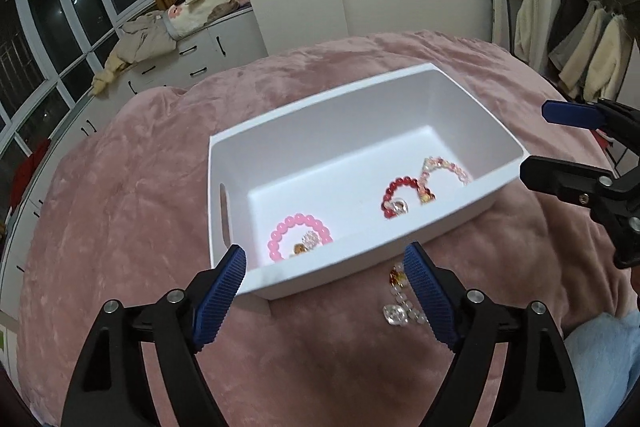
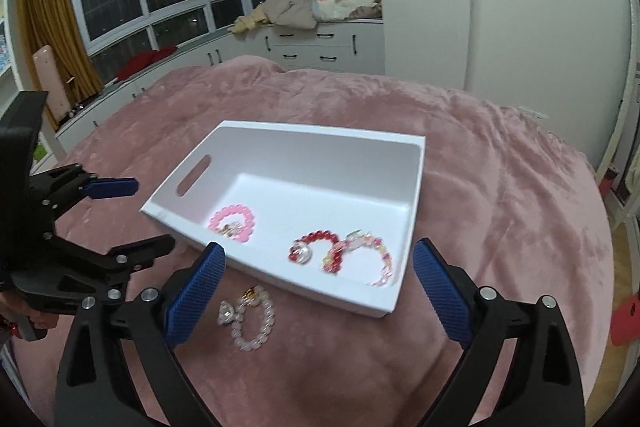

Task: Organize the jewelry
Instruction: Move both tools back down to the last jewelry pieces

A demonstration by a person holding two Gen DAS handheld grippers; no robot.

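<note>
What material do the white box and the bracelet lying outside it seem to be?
White box: probably plastic, smooth matte walls, moulded handle slot. Pale bracelet on the pink blanket: translucent beads, glass or resin, cannot tell which; shiny clear charm. Blanket: plush fleece, soft nap.

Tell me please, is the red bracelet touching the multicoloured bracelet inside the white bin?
Touching: the right wrist view shows the red bracelet overlapping the multicoloured bracelet inside the white bin.

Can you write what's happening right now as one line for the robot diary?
left gripper open, empty | right gripper open, empty | three bracelets in white bin | clear bead bracelet on pink blanket
</note>
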